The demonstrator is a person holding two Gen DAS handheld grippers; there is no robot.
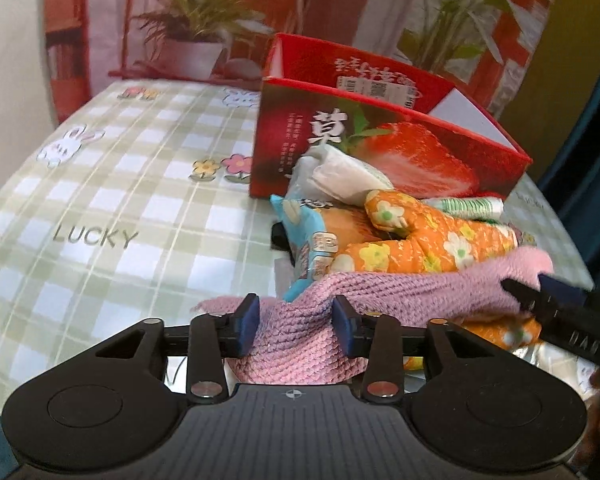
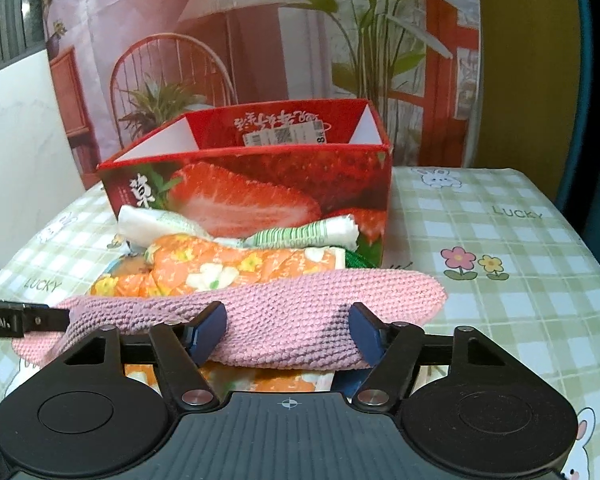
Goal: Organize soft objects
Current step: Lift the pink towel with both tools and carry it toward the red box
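a pink knitted piece (image 1: 300,312) is draped over the near side of a pile of soft things on the checked tablecloth (image 1: 100,208), in front of the red strawberry box (image 1: 380,152). it is flanked by the left gripper (image 1: 296,320), jaws spread, pads beside the knit. the right gripper (image 2: 287,330) is likewise set around it, jaws spread; whether the pads press cannot be told. an orange floral cloth (image 2: 220,264) is seen behind.

Checked tablecloth (image 1: 112,184) w/ bunnies; printed backdrop (image 2: 260,48)
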